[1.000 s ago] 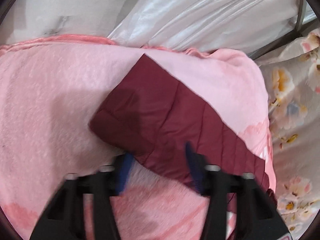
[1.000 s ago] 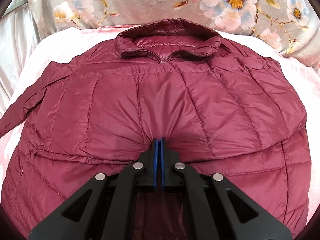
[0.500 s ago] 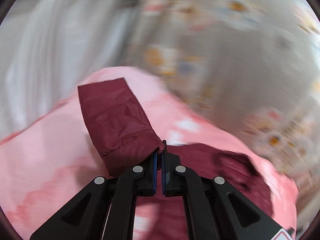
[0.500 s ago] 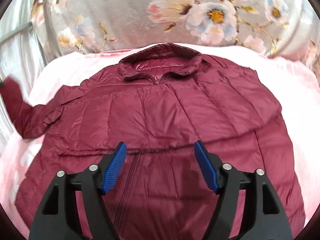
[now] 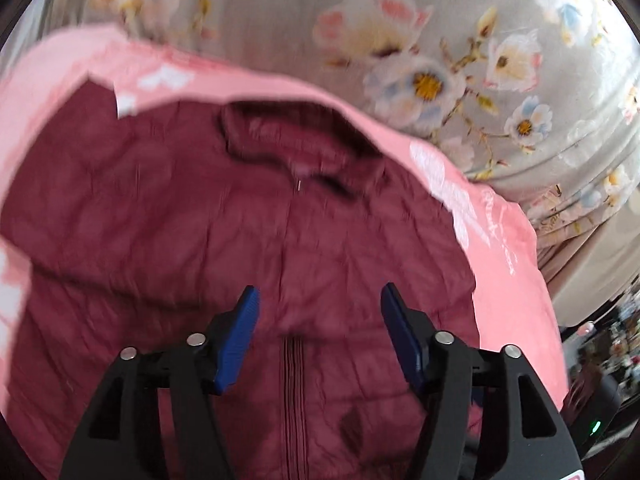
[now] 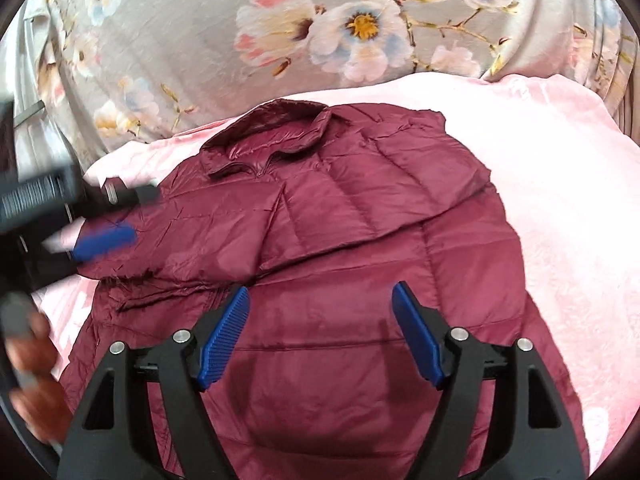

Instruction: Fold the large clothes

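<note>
A dark red quilted jacket point(image 6: 360, 264) lies front up on a pink blanket point(image 6: 560, 184), collar point(image 6: 272, 136) at the far end. Both sleeves lie folded across the chest. My right gripper point(image 6: 320, 300) is open and empty above the jacket's lower half. My left gripper point(image 5: 318, 300) is open and empty above the zip point(image 5: 294, 380). It also shows blurred at the left of the right wrist view point(image 6: 104, 216), over the folded left sleeve. The left wrist view is blurred.
A grey floral bedspread point(image 6: 320, 32) lies beyond the blanket. A person's hand point(image 6: 28, 364) holds the left gripper. Dark room clutter point(image 5: 600, 360) shows past the blanket's right edge.
My left gripper shut on the left sleeve's cuff, carried it over the chest and let go. My right gripper let go of the jacket front, opened and drew back.
</note>
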Demonstrator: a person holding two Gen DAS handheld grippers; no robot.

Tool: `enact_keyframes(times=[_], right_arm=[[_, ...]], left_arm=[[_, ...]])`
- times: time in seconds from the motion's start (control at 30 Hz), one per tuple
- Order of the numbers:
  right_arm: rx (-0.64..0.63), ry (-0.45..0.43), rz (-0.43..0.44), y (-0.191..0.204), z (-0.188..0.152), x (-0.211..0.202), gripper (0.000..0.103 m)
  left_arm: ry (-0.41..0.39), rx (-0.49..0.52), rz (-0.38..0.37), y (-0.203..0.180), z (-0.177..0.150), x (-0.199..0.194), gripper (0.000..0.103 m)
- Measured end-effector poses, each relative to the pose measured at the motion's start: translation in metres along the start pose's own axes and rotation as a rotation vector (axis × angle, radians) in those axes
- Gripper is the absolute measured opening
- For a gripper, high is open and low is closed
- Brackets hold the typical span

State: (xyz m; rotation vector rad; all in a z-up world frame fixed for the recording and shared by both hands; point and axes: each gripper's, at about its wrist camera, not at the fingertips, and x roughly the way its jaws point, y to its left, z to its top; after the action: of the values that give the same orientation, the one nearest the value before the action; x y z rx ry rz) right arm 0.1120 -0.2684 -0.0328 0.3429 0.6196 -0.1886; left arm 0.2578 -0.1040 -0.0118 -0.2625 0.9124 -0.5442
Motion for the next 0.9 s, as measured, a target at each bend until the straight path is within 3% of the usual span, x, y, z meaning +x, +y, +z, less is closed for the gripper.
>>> enact_keyframes(times=[0.1,0.17,0.43,0.5,0.63,0.73,0.8,0.9], right_arm=[[0.020,0.016,0.033,-0.003,0.005,0.003,0.072],[0.048,0.039,0.071,-0.003,0.010,0.009,0.072],[0.070,0.118,0.155,0.030,0.032,0.041,0.072],[0.060,0.133,0.169,0.042,0.037,0.051,0.071],[-0.019,0.169,0.100,0.065,0.041,0.079,0.070],[-0.035,0.221,0.064,0.071,0.038,0.100,0.045],[-0.044,0.227,0.045,0.070,0.038,0.104,0.011],[-0.043,0.159,0.030,0.064,0.051,0.089,0.002]], left_arm=[[0.022,-0.155,-0.084,0.035,-0.007,-0.006,0.063],[0.020,-0.225,-0.099,0.055,-0.012,-0.015,0.063],[-0.063,-0.462,0.040,0.146,-0.021,-0.055,0.063],[-0.066,-0.454,0.085,0.158,-0.025,-0.061,0.063],[-0.067,-0.339,0.229,0.159,-0.027,-0.065,0.063],[-0.051,-0.270,0.282,0.159,-0.028,-0.065,0.063],[-0.041,-0.228,0.321,0.160,-0.029,-0.066,0.063],[-0.024,-0.148,0.390,0.154,-0.024,-0.061,0.062]])
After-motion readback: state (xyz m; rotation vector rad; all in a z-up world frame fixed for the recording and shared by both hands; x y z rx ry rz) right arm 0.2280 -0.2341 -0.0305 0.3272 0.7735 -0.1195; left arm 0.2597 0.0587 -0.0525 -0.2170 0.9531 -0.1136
